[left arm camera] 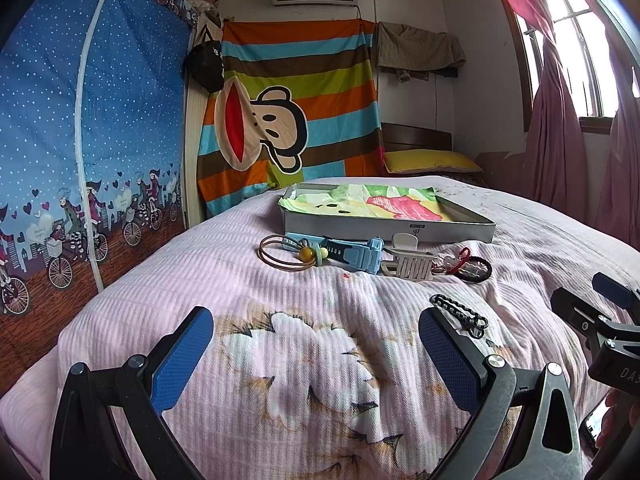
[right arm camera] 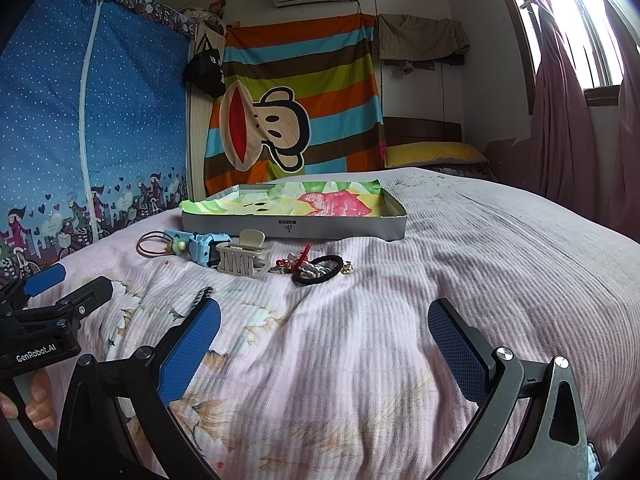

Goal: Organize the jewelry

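Both tongs, my left tongs (left arm camera: 316, 354) and right tongs (right arm camera: 324, 346), hang spread and empty over the pink quilted bed (right arm camera: 480, 260). Beyond them, left to right: hair ties (left arm camera: 280, 254), blue watch (left arm camera: 352, 254), beige claw clip (left arm camera: 408, 266), black scrunchie (right arm camera: 320, 270), before a lined box (left arm camera: 384, 210). A window (left arm camera: 568, 40) is far right.

Pale pink ribbed bedspread (left arm camera: 280, 280) with a faded white-and-tan flower print. Grey box (left arm camera: 390, 229) lined with paper in green, yellow and pink blotches. Sky-blue watch (left arm camera: 344, 252) with a black strap section, beige hair claw (left arm camera: 408, 264), tan hair rings (left arm camera: 280, 256) with a yellow bead, black hair tie (right arm camera: 320, 270), black chain (left arm camera: 460, 314). Bright blue textured pads on black left tongs (left arm camera: 316, 354), same on right tongs (right arm camera: 324, 344). Blue white-dotted wardrobe cover (left arm camera: 100, 120), striped monkey sheet (left arm camera: 292, 112) in orange, turquoise, brown and lime, yellow pillow (left arm camera: 432, 160), pink curtains (left arm camera: 560, 120)
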`<act>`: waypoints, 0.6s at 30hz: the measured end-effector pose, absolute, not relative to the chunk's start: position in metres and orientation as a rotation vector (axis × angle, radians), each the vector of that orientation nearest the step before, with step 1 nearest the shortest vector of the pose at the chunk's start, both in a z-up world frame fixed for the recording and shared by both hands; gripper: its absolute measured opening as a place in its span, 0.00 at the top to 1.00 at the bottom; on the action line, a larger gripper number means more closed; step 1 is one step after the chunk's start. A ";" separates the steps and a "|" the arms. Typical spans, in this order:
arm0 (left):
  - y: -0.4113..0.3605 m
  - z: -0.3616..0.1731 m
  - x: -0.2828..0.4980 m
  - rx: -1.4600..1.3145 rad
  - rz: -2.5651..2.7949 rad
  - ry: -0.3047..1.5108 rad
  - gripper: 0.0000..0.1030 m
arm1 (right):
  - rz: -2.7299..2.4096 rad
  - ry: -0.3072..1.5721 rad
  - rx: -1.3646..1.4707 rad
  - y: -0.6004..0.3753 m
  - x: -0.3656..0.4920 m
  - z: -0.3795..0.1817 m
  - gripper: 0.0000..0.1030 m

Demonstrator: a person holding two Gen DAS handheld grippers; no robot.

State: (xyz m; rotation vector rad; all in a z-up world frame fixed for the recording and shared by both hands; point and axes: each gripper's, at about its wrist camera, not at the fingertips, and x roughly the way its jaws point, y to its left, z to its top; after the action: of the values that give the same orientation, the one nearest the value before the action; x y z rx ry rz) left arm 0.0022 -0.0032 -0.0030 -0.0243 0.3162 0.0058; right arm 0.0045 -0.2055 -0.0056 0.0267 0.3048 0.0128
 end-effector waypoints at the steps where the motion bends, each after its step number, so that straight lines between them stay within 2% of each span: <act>1: 0.000 -0.005 0.004 -0.026 0.007 0.317 0.00 | 0.017 0.303 0.024 -0.205 0.004 -0.005 0.01; 18: 0.031 0.010 0.038 -0.057 0.057 0.351 0.00 | 0.106 0.270 0.005 -0.186 0.027 0.017 0.01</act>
State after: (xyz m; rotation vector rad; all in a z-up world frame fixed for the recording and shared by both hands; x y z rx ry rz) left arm 0.0383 0.0307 0.0095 -0.0566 0.3512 0.0572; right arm 0.0272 -0.1857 0.0166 0.0053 0.2702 0.1060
